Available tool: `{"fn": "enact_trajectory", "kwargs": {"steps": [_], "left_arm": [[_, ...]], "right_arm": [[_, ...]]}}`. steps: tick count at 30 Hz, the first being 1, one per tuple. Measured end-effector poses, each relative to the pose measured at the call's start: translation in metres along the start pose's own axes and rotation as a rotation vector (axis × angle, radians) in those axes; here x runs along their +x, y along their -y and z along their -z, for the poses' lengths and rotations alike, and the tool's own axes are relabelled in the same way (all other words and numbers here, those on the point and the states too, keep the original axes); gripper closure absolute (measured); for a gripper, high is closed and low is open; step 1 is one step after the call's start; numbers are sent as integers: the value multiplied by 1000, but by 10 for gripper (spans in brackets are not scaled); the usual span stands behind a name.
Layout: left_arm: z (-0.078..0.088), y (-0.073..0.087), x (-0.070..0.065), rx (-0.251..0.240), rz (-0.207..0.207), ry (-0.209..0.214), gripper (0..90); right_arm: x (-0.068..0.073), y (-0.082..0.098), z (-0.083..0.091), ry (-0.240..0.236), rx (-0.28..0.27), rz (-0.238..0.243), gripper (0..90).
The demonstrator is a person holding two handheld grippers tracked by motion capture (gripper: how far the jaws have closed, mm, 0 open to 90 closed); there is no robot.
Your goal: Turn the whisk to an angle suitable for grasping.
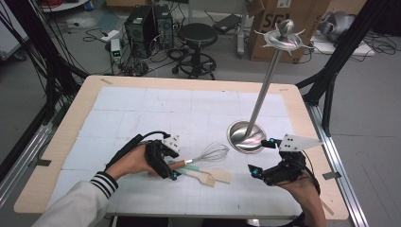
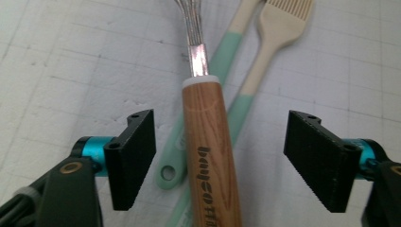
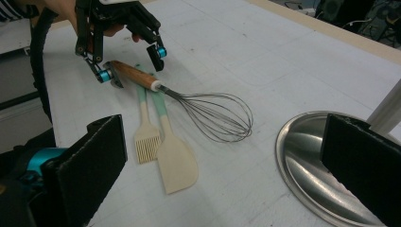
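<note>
On a white-covered counter [image 1: 142,109], the whisk [image 1: 208,154] is the landmark. Left of it, the left hand-held gripper [image 1: 171,161] straddles its wooden handle [image 2: 210,151] with jaws spread wide and clear of the wood, seemingly lined up to close on it. Just under the whisk lie a brush [image 3: 146,137] and a spatula [image 3: 175,163], handles crossing beneath it. Right of the whisk stands a steel stand [image 1: 247,136] for hanging utensils. Nearer the person, the right hand-held gripper [image 1: 265,158] waits open, holding nothing.

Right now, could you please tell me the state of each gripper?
Left gripper: open, jaws either side of the wooden-handled wire whisk, not clamped.
Right gripper: open, holding nothing.
</note>
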State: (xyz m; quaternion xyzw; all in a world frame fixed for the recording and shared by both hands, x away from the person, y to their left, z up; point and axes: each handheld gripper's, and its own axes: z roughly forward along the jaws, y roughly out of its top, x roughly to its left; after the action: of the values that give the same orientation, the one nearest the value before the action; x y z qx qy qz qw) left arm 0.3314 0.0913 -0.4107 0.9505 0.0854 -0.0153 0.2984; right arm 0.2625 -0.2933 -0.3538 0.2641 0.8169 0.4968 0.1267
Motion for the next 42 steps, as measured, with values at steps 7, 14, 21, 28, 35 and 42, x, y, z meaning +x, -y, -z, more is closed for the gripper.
{"fn": "enact_trajectory", "kwargs": {"steps": [7, 14, 21, 28, 35, 42], "left_arm": [[-3, 1, -1, 31, 1, -5, 405], [-2, 0, -4, 45, -29, -49, 513], [-1, 0, -4, 61, -24, -74, 631], [-4, -1, -8, 78, -26, -81, 655], [-4, 1, -8, 62, 14, -83, 680], [-3, 2, -9, 49, 15, -89, 683]], "right_arm": [[1, 0, 1, 2, 1, -7, 1], [0, 1, 1, 3, -1, -10, 1], [1, 0, 1, -4, -1, -2, 1], [1, 0, 0, -3, -3, -2, 1], [1, 0, 1, 1, -5, -5, 1], [0, 0, 3, 5, -9, -13, 1]]}}
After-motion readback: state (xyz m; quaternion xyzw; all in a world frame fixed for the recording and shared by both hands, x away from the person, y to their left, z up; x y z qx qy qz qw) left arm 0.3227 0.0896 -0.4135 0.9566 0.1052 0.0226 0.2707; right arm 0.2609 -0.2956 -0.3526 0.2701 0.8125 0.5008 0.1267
